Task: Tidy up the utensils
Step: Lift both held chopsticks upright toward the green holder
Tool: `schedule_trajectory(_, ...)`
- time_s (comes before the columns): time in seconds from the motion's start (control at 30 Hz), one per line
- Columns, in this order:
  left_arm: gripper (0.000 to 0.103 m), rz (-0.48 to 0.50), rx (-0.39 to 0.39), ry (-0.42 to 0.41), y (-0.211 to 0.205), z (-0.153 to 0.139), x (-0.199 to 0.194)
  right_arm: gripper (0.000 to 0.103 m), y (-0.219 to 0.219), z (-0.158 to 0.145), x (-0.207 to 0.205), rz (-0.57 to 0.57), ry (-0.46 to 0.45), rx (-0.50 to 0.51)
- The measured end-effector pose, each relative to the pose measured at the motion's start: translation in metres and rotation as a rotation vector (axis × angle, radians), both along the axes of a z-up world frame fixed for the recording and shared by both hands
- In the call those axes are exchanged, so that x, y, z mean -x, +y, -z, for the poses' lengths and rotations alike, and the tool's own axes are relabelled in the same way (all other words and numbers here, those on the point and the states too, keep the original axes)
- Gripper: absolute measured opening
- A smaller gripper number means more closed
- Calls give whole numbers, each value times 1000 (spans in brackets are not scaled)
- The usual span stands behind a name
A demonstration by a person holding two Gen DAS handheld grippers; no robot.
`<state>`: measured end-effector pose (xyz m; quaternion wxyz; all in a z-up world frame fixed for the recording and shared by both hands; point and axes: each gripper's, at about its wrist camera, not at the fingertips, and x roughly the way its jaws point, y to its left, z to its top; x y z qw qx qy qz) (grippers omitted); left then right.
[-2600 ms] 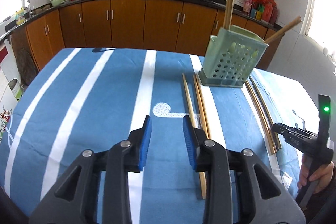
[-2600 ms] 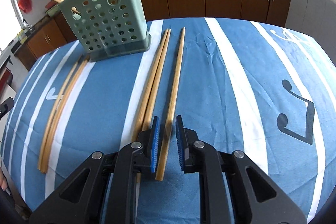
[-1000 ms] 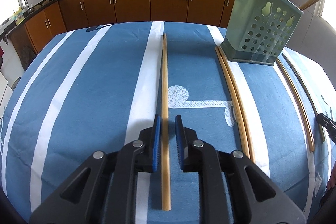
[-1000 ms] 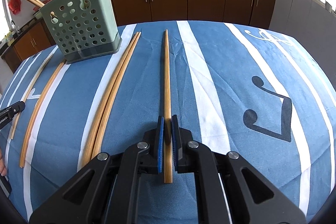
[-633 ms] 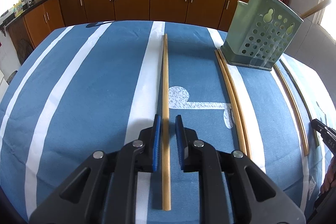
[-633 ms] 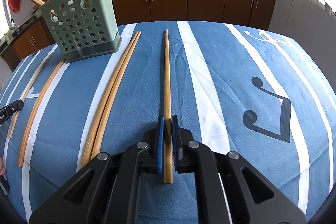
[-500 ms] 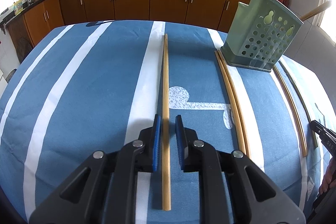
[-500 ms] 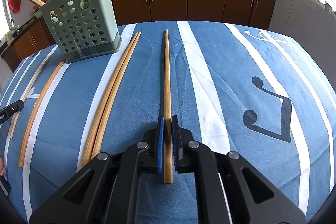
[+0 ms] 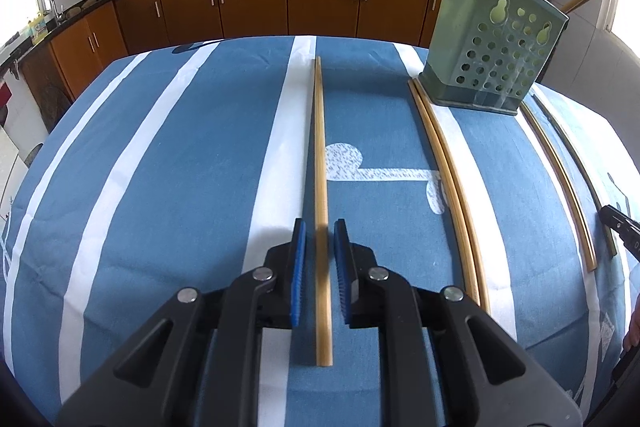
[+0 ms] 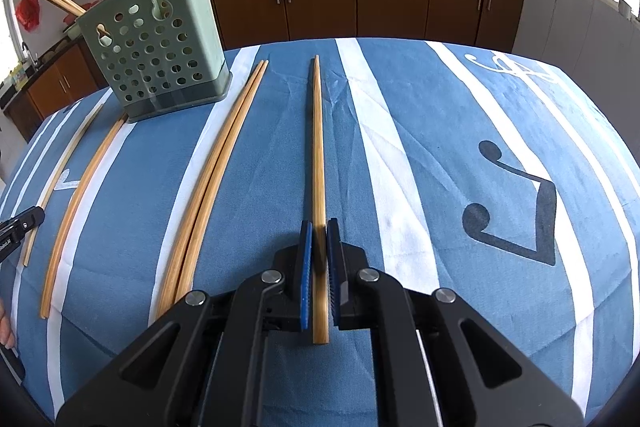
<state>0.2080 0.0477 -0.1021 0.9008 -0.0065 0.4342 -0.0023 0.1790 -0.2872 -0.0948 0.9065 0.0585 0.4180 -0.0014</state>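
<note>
1. Right wrist view, bottom center: right gripper [image 10: 319, 251] clamps a chopstick [image 10: 317, 155].
2. Left wrist view, bottom center: left gripper [image 9: 320, 259] straddles another chopstick [image 9: 320, 163], pads [image 9: 298, 267] just clear of it.
3. Upper right there: green holder [image 9: 494, 47] on blue striped cloth [image 9: 180, 167].

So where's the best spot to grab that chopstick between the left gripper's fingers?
Grip the chopstick near its thick near end, coming straight down with one finger on each long side. It lies flat on the tablecloth, pointing away between the left gripper's open fingers, clear of the neighbouring pair.
</note>
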Motion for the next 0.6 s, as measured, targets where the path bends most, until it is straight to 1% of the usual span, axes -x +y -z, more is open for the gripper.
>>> schedule_trajectory(0.07, 13, 0, -8, 0, -2, 0, 2, 8, -1, 0, 3, -1, 0, -13)
schedule_trajectory(0.1, 8, 4, -10, 1, -2, 0, 3, 8, -2, 0, 4, -3, -1, -21)
schedule_trajectory(0.23, 8, 18, -21, 6, -4, 0, 4, 8, -3, -1, 6, -1, -10, -31)
schedule_trajectory(0.3, 8, 23, -16, 17, -3, -2, 5, 8, -4, -6, 12, 2, -36, -38)
schedule_trajectory(0.4, 8, 23, -12, -13, 0, -14, 13, 8, -11, -22, 22, 20, -96, -66)
schedule_trajectory(0.6, 8, 17, 17, -110, 3, -51, 22, 8, -26, -52, 34, 51, -200, -103)
